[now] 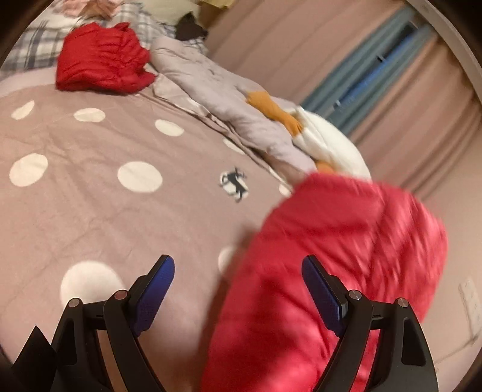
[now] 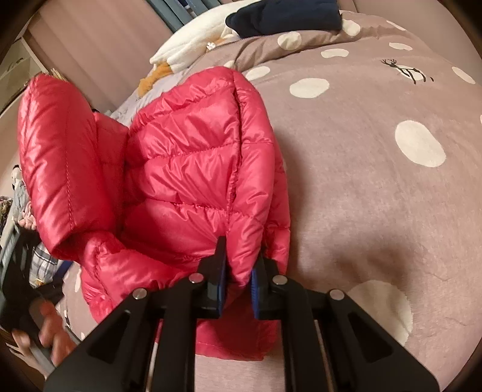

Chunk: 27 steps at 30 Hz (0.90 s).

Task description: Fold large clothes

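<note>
A shiny red quilted puffer jacket [image 2: 186,156] hangs bunched above the bed, with a fold of its fabric pinched between the blue pads of my right gripper [image 2: 239,265], which is shut on it. In the left wrist view the same jacket [image 1: 331,256] is a blurred red mass at the lower right. My left gripper [image 1: 238,268] stands open beside it, nothing pressed between its pads; the jacket lies behind the right finger [image 1: 323,289]. A second red jacket [image 1: 102,57] lies folded at the far end of the bed.
The bed's taupe cover with white dots [image 1: 99,187] spreads to the left. A lilac duvet [image 1: 217,90], a white and orange plush [image 1: 328,141] and a dark garment [image 2: 283,15] lie along its edge. Pink curtains [image 1: 301,45] stand behind. A hand [image 2: 51,331] shows at lower left.
</note>
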Tool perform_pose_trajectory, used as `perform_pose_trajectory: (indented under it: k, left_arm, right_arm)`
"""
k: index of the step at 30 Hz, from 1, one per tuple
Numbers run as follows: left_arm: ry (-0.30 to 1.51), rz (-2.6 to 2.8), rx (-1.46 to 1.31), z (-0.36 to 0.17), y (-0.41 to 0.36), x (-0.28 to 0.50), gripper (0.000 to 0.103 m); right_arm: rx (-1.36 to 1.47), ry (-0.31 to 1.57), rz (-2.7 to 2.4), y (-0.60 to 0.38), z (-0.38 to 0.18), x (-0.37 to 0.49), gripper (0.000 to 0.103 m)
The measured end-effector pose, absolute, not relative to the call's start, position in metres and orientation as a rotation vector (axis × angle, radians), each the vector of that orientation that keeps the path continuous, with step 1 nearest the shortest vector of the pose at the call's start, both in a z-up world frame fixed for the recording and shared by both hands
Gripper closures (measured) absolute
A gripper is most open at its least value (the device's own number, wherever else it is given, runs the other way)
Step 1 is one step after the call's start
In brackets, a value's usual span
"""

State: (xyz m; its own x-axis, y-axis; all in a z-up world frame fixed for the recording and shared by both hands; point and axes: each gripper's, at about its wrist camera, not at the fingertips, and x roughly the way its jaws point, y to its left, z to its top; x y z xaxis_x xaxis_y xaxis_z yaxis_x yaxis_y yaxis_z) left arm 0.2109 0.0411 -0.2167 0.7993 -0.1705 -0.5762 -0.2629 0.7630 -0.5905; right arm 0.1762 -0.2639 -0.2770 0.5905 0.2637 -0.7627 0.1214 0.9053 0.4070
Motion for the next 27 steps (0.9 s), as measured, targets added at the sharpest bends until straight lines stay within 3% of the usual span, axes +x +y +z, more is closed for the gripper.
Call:
perform_pose_trajectory:
  k: [9,12,16,19,27]
  left_arm:
    - [0.787,0.073,-0.624,-0.256,0.020,0.270,0.018]
    - [0.756,0.062,-0.550,-0.248,0.008,0.265,0.018]
    - [0.746,0.044,-0.502,-0.251,0.003,0.272,0.018]
    - [0.747,0.032,-0.467,-0.249,-0.001,0.274,0.019]
    - [0.710,0.031,-0.330,-0.244,-0.026,0.273,0.021]
  right_arm:
    - [0.453,0.948,0.088,-0.270,-0.274,0.178,0.090]
    - [0.374,0.835,0.002,-0.270,-0.248,0.167,0.081]
    - [0.273,0.655,-0.047,-0.261,-0.207,0.154,0.080]
    - [0.311,0.535,0.055,-0.252,-0.176,0.158,0.073]
    - [0.327,0.476,0.244,-0.218,-0.158,0.214,0.073]
